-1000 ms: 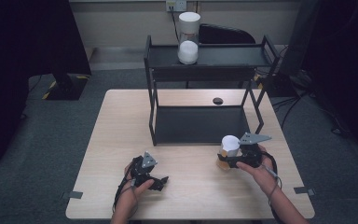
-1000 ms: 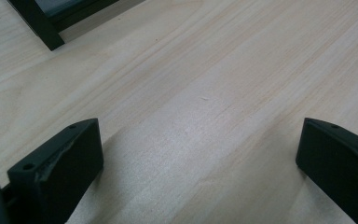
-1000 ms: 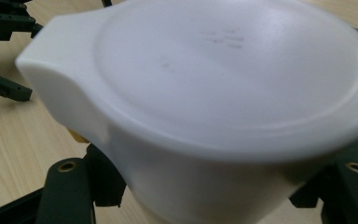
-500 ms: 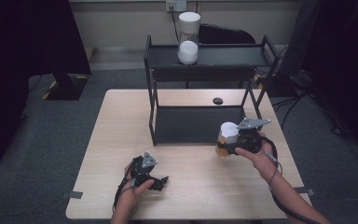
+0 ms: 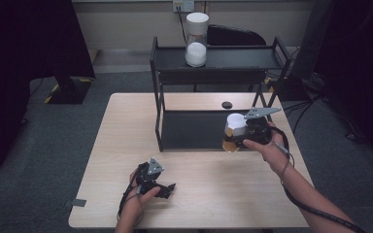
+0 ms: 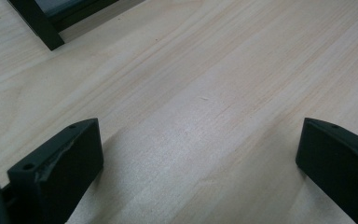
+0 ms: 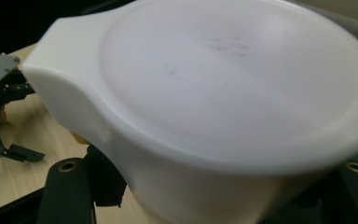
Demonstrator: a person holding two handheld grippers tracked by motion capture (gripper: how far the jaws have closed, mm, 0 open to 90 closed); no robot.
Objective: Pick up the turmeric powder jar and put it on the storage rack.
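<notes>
your left gripper (image 5: pixel 161 187) rests on the table (image 5: pixel 126 145) near the front edge, jaws spread wide w/ nothing between them, prob parked so it's out of the way. further right, your right gripper (image 5: pixel 240 138) is clenched on the jar (image 5: pixel 234 132), gripping it by the body so it stays upright, held off the table in front of the black shelf rack (image 5: pixel 213 92). jar has a white lid w/ a small tab and an amber, see-thru lower part. a similar white-lidded container (image 5: pixel 196 39) sits on the rack's top shelf, so that's likely where this one's headed.
</notes>
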